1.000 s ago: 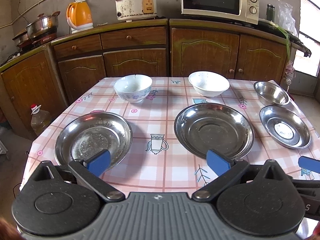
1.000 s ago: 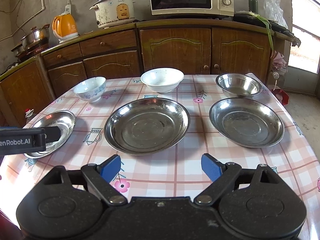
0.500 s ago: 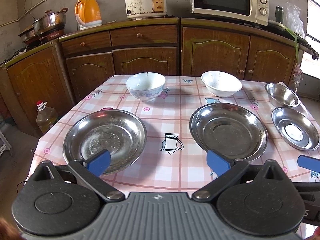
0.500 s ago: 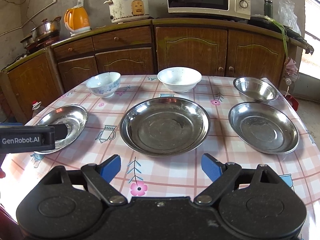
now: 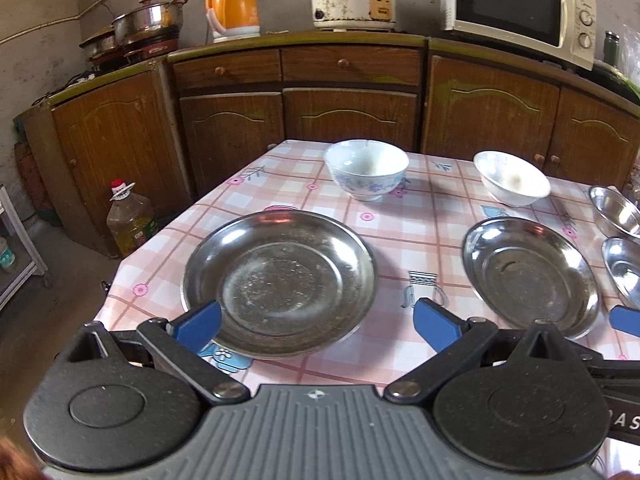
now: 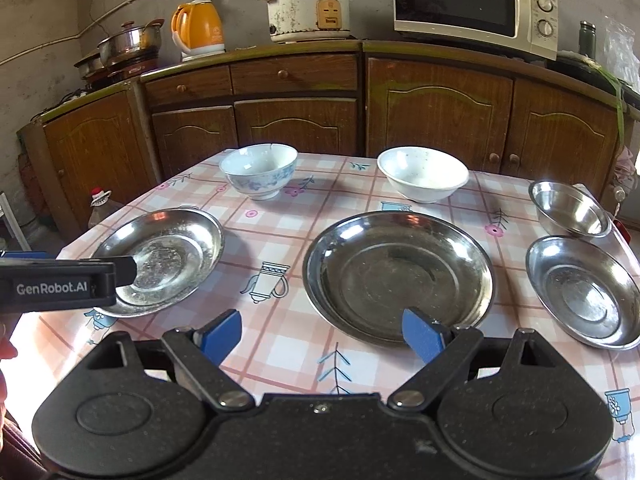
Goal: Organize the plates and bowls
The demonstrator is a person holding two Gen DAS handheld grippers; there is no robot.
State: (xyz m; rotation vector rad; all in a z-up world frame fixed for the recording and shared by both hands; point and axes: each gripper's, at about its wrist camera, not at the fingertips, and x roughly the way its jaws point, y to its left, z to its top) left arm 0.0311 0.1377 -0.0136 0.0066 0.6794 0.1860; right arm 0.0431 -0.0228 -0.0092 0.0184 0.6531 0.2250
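Three steel plates lie on the checked tablecloth: a left plate (image 5: 280, 280) (image 6: 160, 260), a middle plate (image 5: 530, 276) (image 6: 398, 276) and a right plate (image 6: 584, 290). Behind them stand a blue-patterned bowl (image 5: 366, 169) (image 6: 259, 170), a white bowl (image 5: 514, 184) (image 6: 423, 179) and a small steel bowl (image 6: 570, 209). My left gripper (image 5: 316, 322) hovers open over the near rim of the left plate, holding nothing. My right gripper (image 6: 322, 330) is open and empty at the near edge of the middle plate. The left gripper's body (image 6: 60, 286) shows at the right wrist view's left edge.
Wooden cabinets (image 6: 360, 128) run behind the table, carrying a kettle (image 6: 198, 32), a rice cooker (image 6: 308, 10), a microwave (image 6: 474, 4) and pots (image 5: 146, 26). An oil bottle (image 5: 130, 218) stands on the floor left of the table. The table's left edge drops off near the left plate.
Both grippers have swung leftward: the plates and bowls have shifted right in each view. The left plate now sits between my left gripper's fingers. Both stay open.
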